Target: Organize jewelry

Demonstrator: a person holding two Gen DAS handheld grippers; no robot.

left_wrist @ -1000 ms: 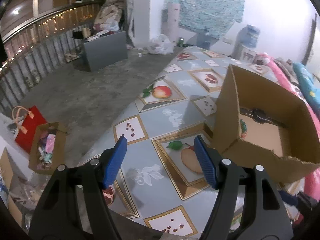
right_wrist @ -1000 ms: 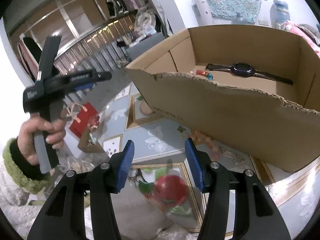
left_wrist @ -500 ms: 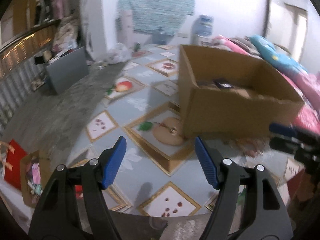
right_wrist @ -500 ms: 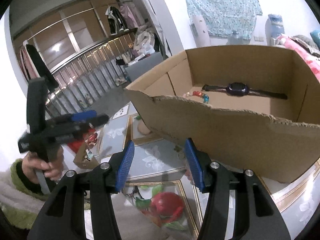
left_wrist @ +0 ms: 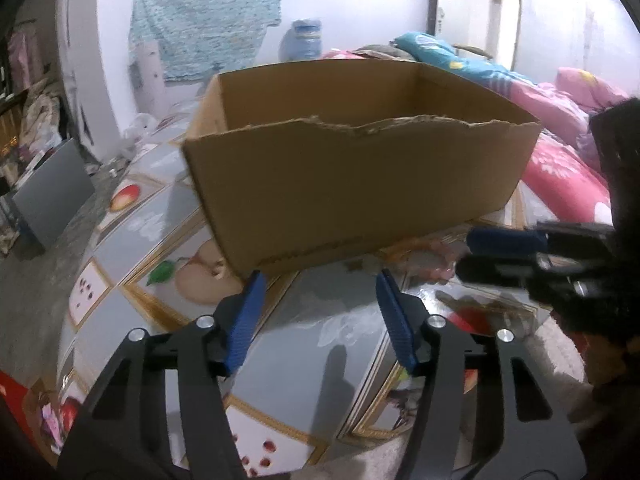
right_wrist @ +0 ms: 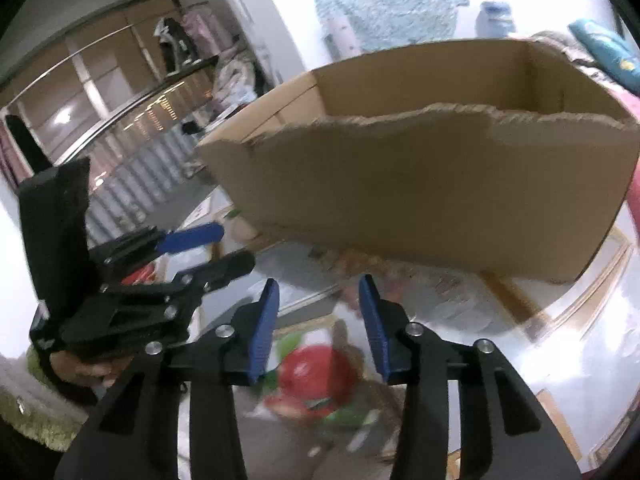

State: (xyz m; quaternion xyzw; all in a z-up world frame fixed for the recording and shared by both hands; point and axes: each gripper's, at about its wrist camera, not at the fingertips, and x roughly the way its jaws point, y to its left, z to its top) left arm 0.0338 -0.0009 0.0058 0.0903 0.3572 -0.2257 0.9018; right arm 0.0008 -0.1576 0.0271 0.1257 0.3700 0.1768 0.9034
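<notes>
Table (left_wrist: 168,216): covered by a fruit-print cloth, carrying everything below.
Box (left_wrist: 360,184): open cardboard, torn near rim, standing on the table; its contents are hidden from both views.
Left gripper (left_wrist: 320,320): jaws apart, holding nothing, just before the box.
Right gripper (right_wrist: 318,322): jaws apart, holding nothing, beside the left.
Jewelry: too blurred to pick out.
</notes>
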